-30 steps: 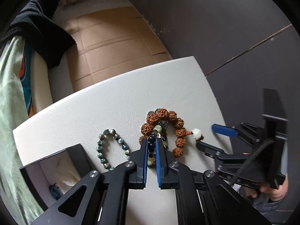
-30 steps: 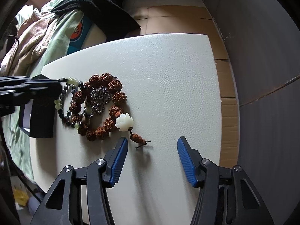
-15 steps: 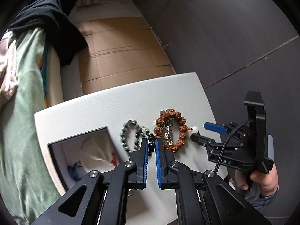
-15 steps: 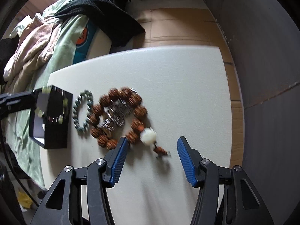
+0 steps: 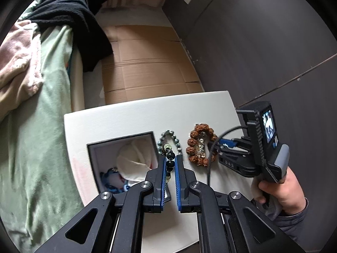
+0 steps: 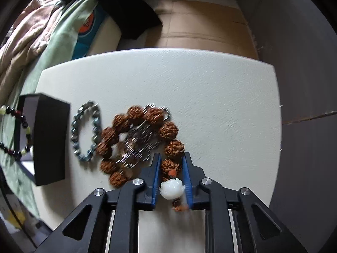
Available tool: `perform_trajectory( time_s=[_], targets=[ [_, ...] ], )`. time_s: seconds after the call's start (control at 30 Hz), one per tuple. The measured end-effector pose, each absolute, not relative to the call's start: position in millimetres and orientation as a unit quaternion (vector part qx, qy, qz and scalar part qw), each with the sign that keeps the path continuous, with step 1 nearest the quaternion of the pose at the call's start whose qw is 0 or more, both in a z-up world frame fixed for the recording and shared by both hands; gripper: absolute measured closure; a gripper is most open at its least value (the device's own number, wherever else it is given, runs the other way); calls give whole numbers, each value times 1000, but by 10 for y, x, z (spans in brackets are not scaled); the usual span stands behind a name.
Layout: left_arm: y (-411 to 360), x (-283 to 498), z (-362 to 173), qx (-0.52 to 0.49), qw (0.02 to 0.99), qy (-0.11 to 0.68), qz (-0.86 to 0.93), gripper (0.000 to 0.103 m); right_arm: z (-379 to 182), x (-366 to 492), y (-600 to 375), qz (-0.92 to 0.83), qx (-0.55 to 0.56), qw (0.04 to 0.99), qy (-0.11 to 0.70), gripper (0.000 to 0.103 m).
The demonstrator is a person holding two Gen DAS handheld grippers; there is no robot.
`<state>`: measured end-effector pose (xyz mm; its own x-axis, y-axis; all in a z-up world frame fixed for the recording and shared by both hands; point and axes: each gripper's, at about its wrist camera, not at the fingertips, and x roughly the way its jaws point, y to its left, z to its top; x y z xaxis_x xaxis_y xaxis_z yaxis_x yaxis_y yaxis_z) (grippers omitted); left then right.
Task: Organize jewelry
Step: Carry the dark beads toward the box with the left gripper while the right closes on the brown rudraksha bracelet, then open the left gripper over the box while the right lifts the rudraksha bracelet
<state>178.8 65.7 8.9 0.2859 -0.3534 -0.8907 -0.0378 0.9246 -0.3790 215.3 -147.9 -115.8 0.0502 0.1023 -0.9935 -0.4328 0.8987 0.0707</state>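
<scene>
My left gripper (image 5: 170,158) is shut on a black and pale bead bracelet (image 5: 170,162), which hangs over the right rim of the open black box (image 5: 122,138). That bracelet (image 6: 14,132) also shows beside the box (image 6: 50,139) in the right wrist view. A brown seed bracelet (image 6: 134,113) lies on the white table (image 6: 210,94), ringed around a silver piece (image 6: 139,141). My right gripper (image 6: 171,158) points down. Its jaws are closing, and the pads touch a brown bead and the white lotus bead (image 6: 171,188). In the left wrist view, the right gripper (image 5: 217,146) sits at the brown bracelet (image 5: 200,127).
A grey-green bead bracelet (image 6: 75,132) lies between box and brown bracelet. A white pouch (image 5: 134,160) and blue jewelry (image 5: 111,172) sit inside the box. A bed with green bedding (image 5: 42,126) lies to the left. Cardboard (image 5: 147,69) covers the floor beyond, and a dark wall (image 5: 263,42) rises on the right.
My left gripper lifted the black and pale bracelet off the pile and carried it left to the box. My right gripper moved onto the brown bracelet and its jaws narrowed around the beads.
</scene>
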Motion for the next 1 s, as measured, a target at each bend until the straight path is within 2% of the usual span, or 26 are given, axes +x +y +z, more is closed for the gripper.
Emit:
perform_trajectory(
  time_s=[0.47,0.53,0.6,0.63,0.67,1.0],
  targets=[
    [736,1800,-265,-189,750,630,-76,94,-714,1975,-1434,197,-171,721,642,82],
    [740,1801,-293,-186,748,634,-68,84,-688,1973,-1435,195,-177,719,643,82],
    [728,1786,-305,-184,749,633,-67,46,-643,1946,-1424,192,-186,718,642,82],
    [726,1773,-303,-184,751,630,-68,40,-620,1936,-1414,191,-190,718,642,82],
    [724,1759,-297,-183,754,627,-68,37,-592,1932,-1394,190,-195,717,641,82],
    [879,1632,-279,-193,756,623,-57,37,-258,1830,-1200,183,-234,722,624,82]
  ],
)
